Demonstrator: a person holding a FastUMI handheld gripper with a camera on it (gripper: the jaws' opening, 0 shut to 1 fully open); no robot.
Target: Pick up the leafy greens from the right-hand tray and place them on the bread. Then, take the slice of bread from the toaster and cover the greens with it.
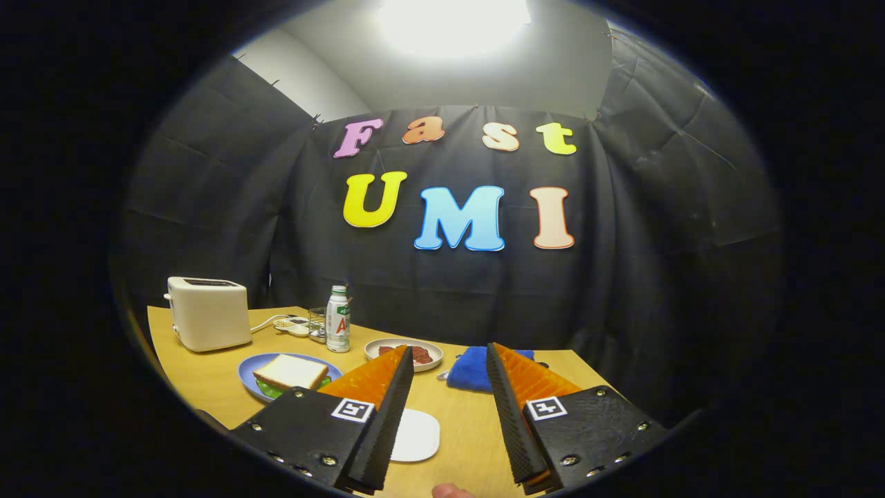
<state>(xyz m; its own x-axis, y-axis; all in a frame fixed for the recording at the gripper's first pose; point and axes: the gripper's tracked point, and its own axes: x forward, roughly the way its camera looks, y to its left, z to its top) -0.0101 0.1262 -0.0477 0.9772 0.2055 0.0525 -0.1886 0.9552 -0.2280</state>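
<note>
A black cloth wall closes the booth behind a pale wooden desk (207,373), under a bright ceiling light.

On the desk's left part, one round blue plate (252,370) carries one slice of white bread (292,371) lying flat, with the leafy greens (276,390) showing as a green edge beneath it. Whether a second slice lies under the greens cannot be told. Behind the plate stands one cream-coloured boxy toaster (209,312); what its slot holds is not visible from here.

Right of the toaster, near the wall, are one white multi-socket strip (290,325), one small clear glass (317,324) and one white bottle with a green and red label (337,319). Nearer the middle sits one round white dish (387,346) with dark reddish pieces in it. Just beside it, beyond the fingertips, lies one crumpled blue cloth (470,370). One flat white rounded-square tray (418,436) lies between the fingers, partly under the left one.

The tool (449,360) hangs above the desk with its two fingers spread wide apart, gripping nothing. A fingertip of the person (451,491) peeks in below.
</note>
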